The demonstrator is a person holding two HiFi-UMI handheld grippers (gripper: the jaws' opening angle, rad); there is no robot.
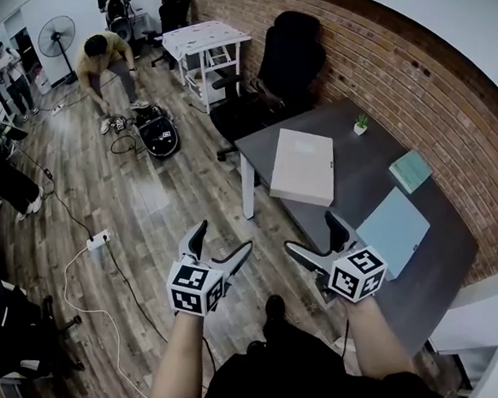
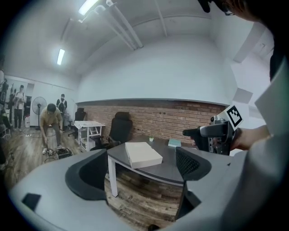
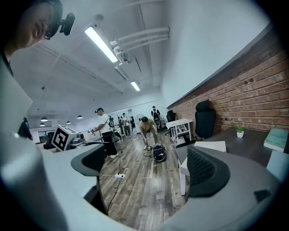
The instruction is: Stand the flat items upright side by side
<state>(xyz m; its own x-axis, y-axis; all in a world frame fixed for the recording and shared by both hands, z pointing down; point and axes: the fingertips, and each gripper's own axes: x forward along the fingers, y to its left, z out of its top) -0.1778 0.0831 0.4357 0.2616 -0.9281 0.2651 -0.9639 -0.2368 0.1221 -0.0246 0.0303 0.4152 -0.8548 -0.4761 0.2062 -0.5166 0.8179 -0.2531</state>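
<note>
Left gripper point(image 1: 222, 240) and right gripper point(image 1: 312, 234) hang spread and empty; a clumsy nudge could push the white box point(image 1: 302, 166) off the desk point(image 1: 358, 166).

Table point(image 1: 363, 176) along the wall point(image 1: 376, 64), 3 flat items lying on it: box point(image 1: 302, 166) at the floor-side edge, book point(image 1: 411, 171) on the wall side, board point(image 1: 392, 219) nearest the person; plant point(image 1: 361, 125) beyond the box; chair point(image 1: 293, 53) behind the far end

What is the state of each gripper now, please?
Left gripper: open, holding nothing.
Right gripper: open, holding nothing.
</note>
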